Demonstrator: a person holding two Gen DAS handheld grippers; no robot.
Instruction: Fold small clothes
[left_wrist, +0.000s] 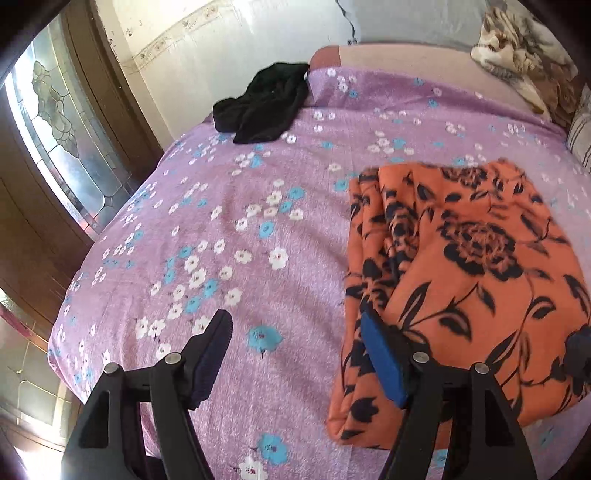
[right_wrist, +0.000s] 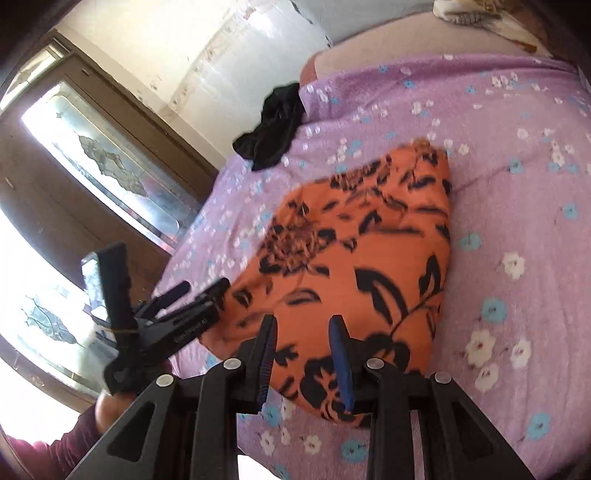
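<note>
An orange garment with black flowers (left_wrist: 461, 280) lies folded on the purple flowered bedspread (left_wrist: 229, 229); it also shows in the right wrist view (right_wrist: 354, 258). My left gripper (left_wrist: 295, 325) is open and empty, just left of the garment's near left edge; its right finger overlaps the cloth. My right gripper (right_wrist: 304, 325) is open above the garment's near edge, holding nothing. The left gripper also shows in the right wrist view (right_wrist: 199, 286), at the garment's left edge. A black garment (left_wrist: 264, 105) lies crumpled at the bed's far left corner; it also shows in the right wrist view (right_wrist: 273, 129).
A wooden door with patterned glass (left_wrist: 62, 129) stands left of the bed. A flowered blanket (left_wrist: 524, 55) and a striped pillow (left_wrist: 580, 129) lie at the far right. The bed's left edge drops off near the door.
</note>
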